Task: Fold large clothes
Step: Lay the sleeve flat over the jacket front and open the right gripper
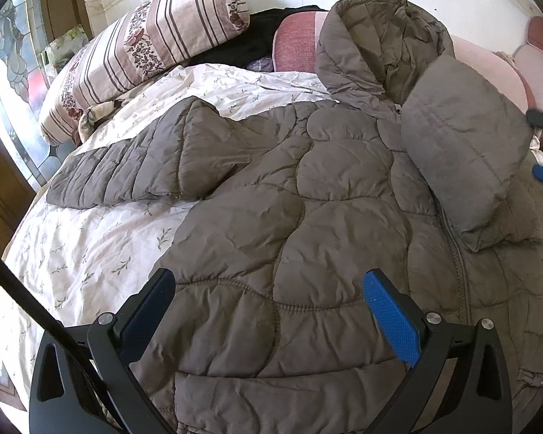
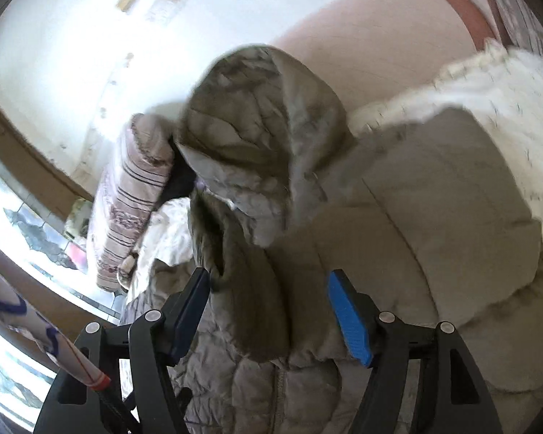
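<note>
While the quilted grey jacket (image 1: 289, 217) lay front-up across the bed (image 1: 90, 253), its right sleeve (image 1: 463, 159) was already folded in over the chest and its left sleeve (image 1: 134, 170) was spread out on the floral sheet. The left hand-held gripper (image 1: 268, 289) hovered over the lower body panel with its jaws spread wide, grasping nothing. The right hand-held gripper (image 2: 268, 289) was likewise released, poised near the collar below the hood (image 2: 257, 126).

The step in hand looked to be bringing the left sleeve across. To do it well, the cuff end would be best pinched through both layers of padding, lifted just clear of the sheet and carried over so it lay level with the folded sleeve; puffy fill springs back, so pressing the crease flat afterwards would help.

Much was uncertain. The right wrist view was blurred, so whether its fingers touched the fabric could not be told. The jacket's hem was cut off beneath the left hand-held gripper, and the striped pillow (image 1: 144, 47) hid part of the bed's head end.
</note>
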A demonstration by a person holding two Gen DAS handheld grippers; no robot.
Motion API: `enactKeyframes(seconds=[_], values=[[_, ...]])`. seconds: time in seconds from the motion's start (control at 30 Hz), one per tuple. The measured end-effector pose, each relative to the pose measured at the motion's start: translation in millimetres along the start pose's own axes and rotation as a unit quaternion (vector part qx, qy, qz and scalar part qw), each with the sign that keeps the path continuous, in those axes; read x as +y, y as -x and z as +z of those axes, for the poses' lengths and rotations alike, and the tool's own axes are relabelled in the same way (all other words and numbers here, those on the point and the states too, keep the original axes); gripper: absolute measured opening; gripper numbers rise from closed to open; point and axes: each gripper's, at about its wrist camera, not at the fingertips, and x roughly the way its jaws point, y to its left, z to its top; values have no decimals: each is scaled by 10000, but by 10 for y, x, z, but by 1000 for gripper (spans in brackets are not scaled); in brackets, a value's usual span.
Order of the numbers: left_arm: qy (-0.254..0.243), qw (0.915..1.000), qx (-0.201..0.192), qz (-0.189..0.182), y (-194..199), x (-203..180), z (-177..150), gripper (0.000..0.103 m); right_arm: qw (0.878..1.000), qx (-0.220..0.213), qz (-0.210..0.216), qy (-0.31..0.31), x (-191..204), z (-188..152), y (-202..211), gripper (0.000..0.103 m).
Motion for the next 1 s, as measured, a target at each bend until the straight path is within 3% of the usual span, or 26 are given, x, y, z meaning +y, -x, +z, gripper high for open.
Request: enactKeyframes(seconds=[0.2,0.33,0.37,0.53,0.6,0.77,1.0], values=[[-7,10000,0,-14,7,-4,-3,103,9984,-288,-426,-244,-230,65,148,74],[-37,10000,0,-19,10,-22,1,103,9879,-308,-1512,-171,-399,90,92,74],[-38,10000,2,-16,8,-22,1,103,9832,-184,-1807,-184,-462,83,36,74],[-53,10000,59,-20,-20,-35,-2,103,9726,599,-2240,-157,-705,12,-305,74],[-85,9999,97,-22,-40,-44,-4,103,9689,615,-2398,-10,-674,-14,-340,74],[-47,9998,205,-66,-64,-33,1,103,9696,505,-2378,269,-417,-21,-206,74],[-68,9998,191,-69,-1,-66,-18,103,9817,717,-1740,299,-20,-371,-14,74]])
